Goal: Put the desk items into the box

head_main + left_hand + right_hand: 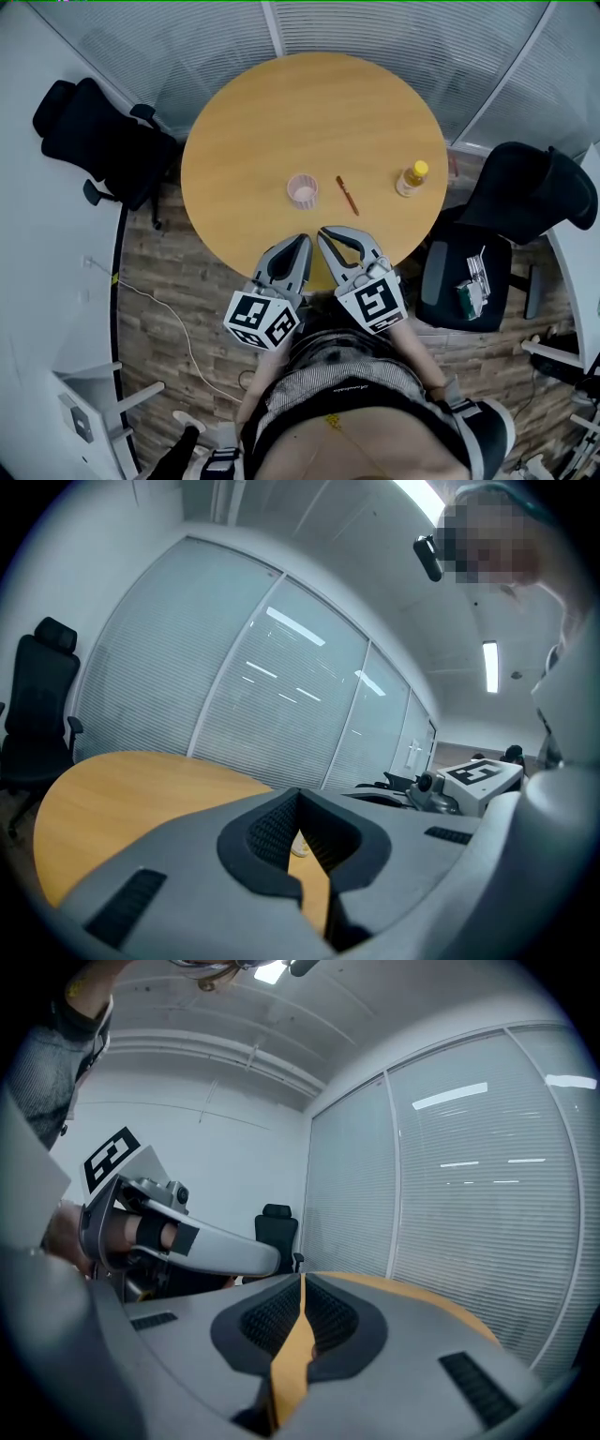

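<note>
Head view: at the tabletop's (262,122) near edge, the left tool (302,241) and right tool (326,232) are both closed and empty. The red pen (348,194) lies just ahead of the right tool, pointing away from it; the pink cup (302,189) stands ahead of the left.

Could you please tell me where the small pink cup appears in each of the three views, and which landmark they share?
Head view: the pink cup stands on the table, left of the pen.
Left gripper view: a small pale thing shows between the left gripper fingers; it is probably the cup.
Right gripper view: not visible.
Shared landmark: the round wooden table, also in the left and right gripper views.
</note>
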`<control>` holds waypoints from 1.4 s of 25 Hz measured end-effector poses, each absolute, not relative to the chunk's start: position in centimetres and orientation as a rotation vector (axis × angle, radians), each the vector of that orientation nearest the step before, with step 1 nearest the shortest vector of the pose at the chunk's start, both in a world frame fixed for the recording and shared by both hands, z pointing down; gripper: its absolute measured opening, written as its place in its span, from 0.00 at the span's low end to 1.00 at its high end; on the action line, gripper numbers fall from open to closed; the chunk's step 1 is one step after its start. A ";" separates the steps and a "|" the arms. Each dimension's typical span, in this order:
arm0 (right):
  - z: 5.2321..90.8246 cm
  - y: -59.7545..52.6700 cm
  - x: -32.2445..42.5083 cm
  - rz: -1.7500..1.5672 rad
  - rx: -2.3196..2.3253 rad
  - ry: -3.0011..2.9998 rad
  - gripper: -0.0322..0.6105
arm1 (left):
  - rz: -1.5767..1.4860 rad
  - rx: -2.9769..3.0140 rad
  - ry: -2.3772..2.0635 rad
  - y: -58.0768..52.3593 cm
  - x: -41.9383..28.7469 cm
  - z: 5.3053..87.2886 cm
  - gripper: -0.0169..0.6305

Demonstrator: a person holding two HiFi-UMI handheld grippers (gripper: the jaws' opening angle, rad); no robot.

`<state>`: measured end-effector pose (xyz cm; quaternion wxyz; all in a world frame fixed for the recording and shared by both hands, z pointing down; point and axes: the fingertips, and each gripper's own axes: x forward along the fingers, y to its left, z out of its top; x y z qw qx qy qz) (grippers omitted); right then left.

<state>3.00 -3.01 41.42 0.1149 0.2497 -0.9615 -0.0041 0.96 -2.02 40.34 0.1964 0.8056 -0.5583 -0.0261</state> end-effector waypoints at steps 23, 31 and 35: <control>40.8 -7.9 1.1 0.055 1.076 -2.722 0.09 | -0.012 2.418 -1.289 -7.4 -1.8 39.8 0.03; 41.3 -8.7 -3.5 0.073 1.156 -2.674 0.09 | -0.007 2.441 -1.207 -8.6 -6.4 40.4 0.03; 41.6 -8.9 -5.6 0.075 1.201 -2.641 0.09 | 0.000 2.460 -1.156 -9.1 -8.6 40.7 0.03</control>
